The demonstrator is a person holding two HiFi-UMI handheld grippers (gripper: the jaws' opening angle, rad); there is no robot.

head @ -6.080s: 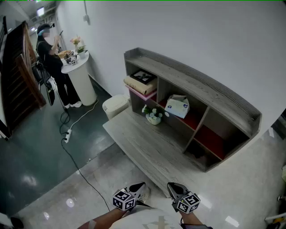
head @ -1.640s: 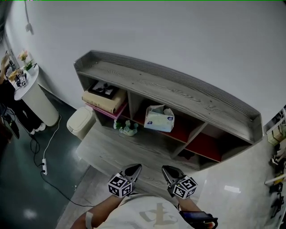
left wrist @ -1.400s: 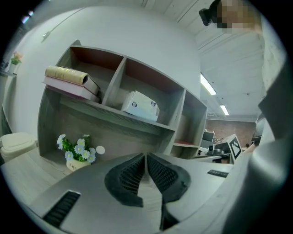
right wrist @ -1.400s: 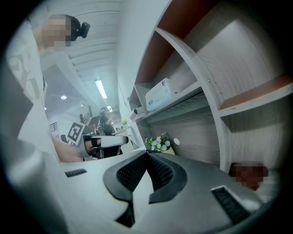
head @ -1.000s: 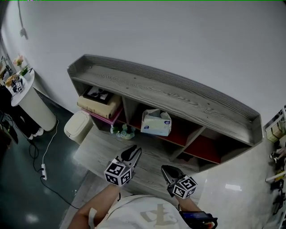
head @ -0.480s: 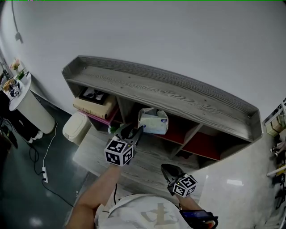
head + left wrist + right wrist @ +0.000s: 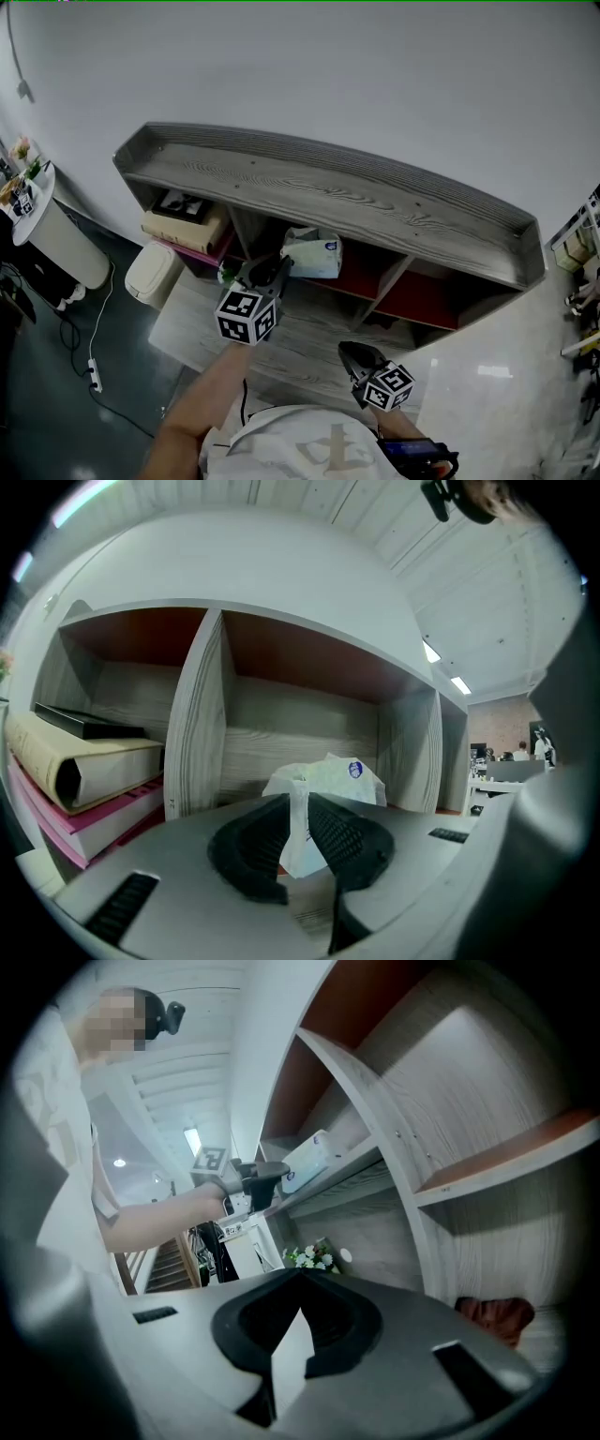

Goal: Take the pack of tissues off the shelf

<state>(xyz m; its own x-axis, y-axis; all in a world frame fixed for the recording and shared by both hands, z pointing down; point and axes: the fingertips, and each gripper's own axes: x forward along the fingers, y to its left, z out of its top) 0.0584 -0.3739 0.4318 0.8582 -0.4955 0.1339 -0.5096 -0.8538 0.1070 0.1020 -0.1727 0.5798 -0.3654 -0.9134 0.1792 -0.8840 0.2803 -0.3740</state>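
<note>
While the right tool [image 7: 300, 1290] hangs closed and empty, the left tool [image 7: 298, 806], jaws just closing, pinches a thin white flap at its tips, the pack of tissues [image 7: 349, 778] just beyond in the middle bay of the shelf [image 7: 197, 724]: light, soft, crushable, likely surer gripped across its body.

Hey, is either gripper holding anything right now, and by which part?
The left gripper has just been closing its jaws on the pack of tissues, pinching its near end flap. The right gripper holds nothing.
</note>
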